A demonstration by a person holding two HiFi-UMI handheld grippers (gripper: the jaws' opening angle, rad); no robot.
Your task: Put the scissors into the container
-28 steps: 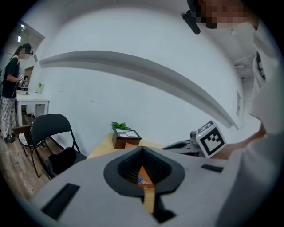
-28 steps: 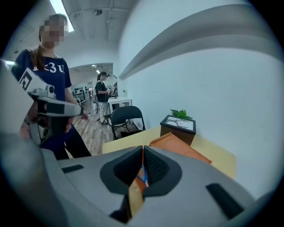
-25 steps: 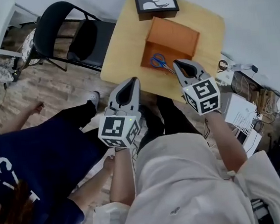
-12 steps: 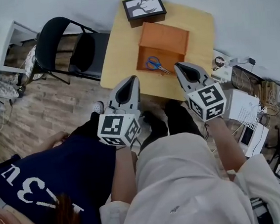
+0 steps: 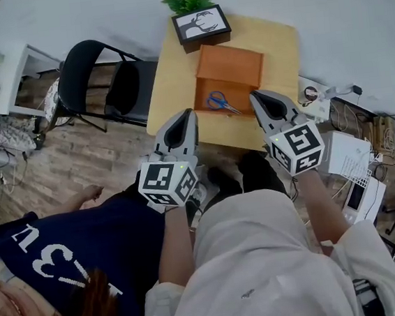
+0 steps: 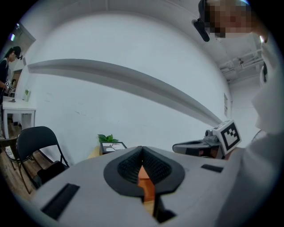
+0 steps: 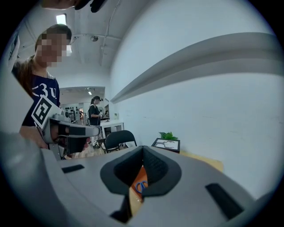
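Note:
The blue-handled scissors lie flat inside the orange open-top container on the light wooden table. Both grippers hang in the air at the table's near edge, short of the container. My left gripper is shut and holds nothing; it points at the container's near left corner. My right gripper is shut and empty too, just right of the scissors. In the right gripper view the scissors show through the slit below the closed jaws. In the left gripper view only the orange container shows there.
A framed picture and a small plant stand at the table's far edge. A black folding chair is left of the table. A person in a navy shirt stands close at lower left. Cables and papers lie on the floor at right.
The head view has pulled back, so table and container look smaller and farther. Both grippers stay shut, a little nearer the body. The scissors stay in the container. The navy-shirted person has shifted.

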